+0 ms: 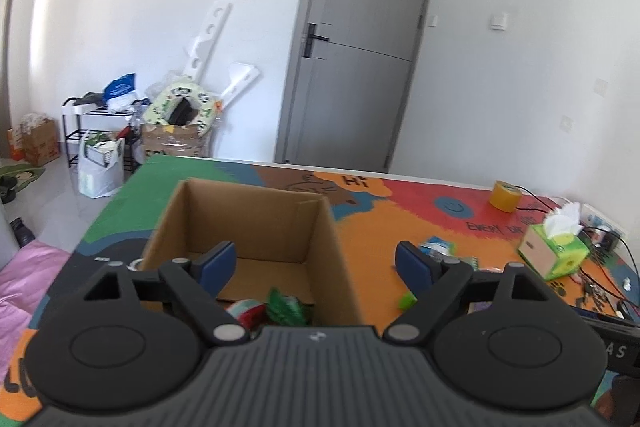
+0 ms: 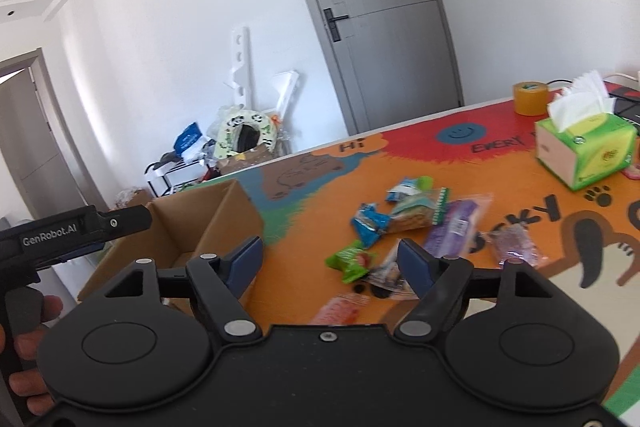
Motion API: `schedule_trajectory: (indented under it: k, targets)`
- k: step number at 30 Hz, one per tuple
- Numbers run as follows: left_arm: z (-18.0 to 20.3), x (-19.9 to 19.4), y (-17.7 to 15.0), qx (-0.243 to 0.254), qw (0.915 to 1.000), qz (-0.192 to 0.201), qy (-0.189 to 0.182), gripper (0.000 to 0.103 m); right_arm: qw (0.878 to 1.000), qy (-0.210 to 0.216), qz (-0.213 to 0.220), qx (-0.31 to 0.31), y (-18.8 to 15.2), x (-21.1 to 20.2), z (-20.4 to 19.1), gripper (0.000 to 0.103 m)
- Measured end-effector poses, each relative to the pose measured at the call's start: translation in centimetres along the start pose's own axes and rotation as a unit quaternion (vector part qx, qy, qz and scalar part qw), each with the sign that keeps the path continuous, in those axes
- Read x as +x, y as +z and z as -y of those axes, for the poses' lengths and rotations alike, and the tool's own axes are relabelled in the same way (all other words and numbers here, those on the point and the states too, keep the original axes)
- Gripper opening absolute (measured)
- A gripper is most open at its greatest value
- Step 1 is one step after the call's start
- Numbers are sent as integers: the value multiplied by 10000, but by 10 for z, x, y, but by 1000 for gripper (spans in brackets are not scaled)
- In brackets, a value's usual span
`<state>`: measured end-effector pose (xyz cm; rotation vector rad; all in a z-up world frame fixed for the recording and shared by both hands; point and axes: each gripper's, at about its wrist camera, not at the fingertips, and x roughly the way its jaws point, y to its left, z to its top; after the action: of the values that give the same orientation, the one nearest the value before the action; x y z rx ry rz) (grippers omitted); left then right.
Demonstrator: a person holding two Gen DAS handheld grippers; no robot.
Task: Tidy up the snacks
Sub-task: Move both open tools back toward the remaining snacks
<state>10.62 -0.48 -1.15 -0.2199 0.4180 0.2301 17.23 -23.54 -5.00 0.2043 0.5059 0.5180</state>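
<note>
The mat (image 2: 304, 227) covering the surface carries most of the lettering. "Hi" (image 2: 353, 146) is written in black on an orange patch near the far edge, also readable in the left view (image 1: 352, 181). Beside a blue smiley face (image 2: 458, 134), black capitals start "EVERY" (image 2: 498, 146), and the rest is cut off by the tissue box (image 2: 586, 151). Large black letters "CKY" (image 2: 528, 217) stand by a paw print (image 2: 599, 195). "GenRobot.AI" (image 2: 49, 234) is printed in white on the black body of the left claw's handle. Print on the tissue box and snack packets (image 2: 408, 215) is too small to read.
</note>
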Motion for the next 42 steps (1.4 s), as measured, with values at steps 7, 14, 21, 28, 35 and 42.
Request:
schedule_trajectory:
  k: [7,14,21,28,35,42]
  targets:
    - [27,11,-9,192,9993,-148,-293,86,9998,-200,12,77,-2,-8,21,77]
    - [54,14,-18,398,9972,-228,-597,86,9990,-366,56,237,-4,-16,45,77]
    - [77,18,-28,614,9942,-332,-816,86,9980,-502,73,380,-8,-20,64,78]
    - [95,26,-36,773,9919,-417,-913,86,9965,-624,50,551,-14,-20,84,79]
    - [106,40,-47,800,9906,-566,-954,85,9952,-687,-15,695,-22,-16,102,79]
    - [113,64,-62,869,9899,-766,-812,81,9942,-725,-136,778,-29,-5,113,79]
